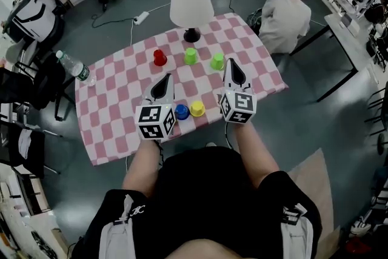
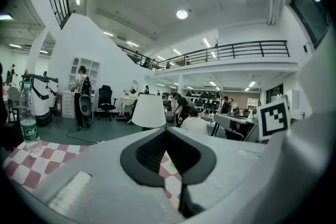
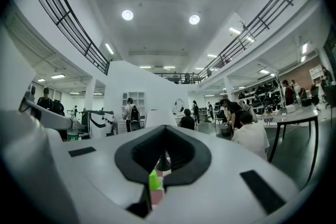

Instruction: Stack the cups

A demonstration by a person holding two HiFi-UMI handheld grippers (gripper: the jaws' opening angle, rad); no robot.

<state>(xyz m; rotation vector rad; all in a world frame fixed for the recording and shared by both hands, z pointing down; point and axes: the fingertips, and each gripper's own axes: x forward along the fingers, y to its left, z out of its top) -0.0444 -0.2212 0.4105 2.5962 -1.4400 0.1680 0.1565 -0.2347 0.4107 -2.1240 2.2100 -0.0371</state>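
Left gripper (image 1: 167, 77) and right gripper (image 1: 230, 63) are both closed and empty over the desk (image 1: 115, 107). The red cup (image 1: 159, 57), green cups (image 1: 190, 56), blue cup (image 1: 181, 111) and yellow cup (image 1: 197, 108) stand unstacked.

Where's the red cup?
In the head view, the red cup stands on the checked table, just left of a green cup, near the lamp.

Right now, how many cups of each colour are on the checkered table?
Red cups: 1
Green cups: 2
Blue cups: 1
Yellow cups: 1
Total: 5
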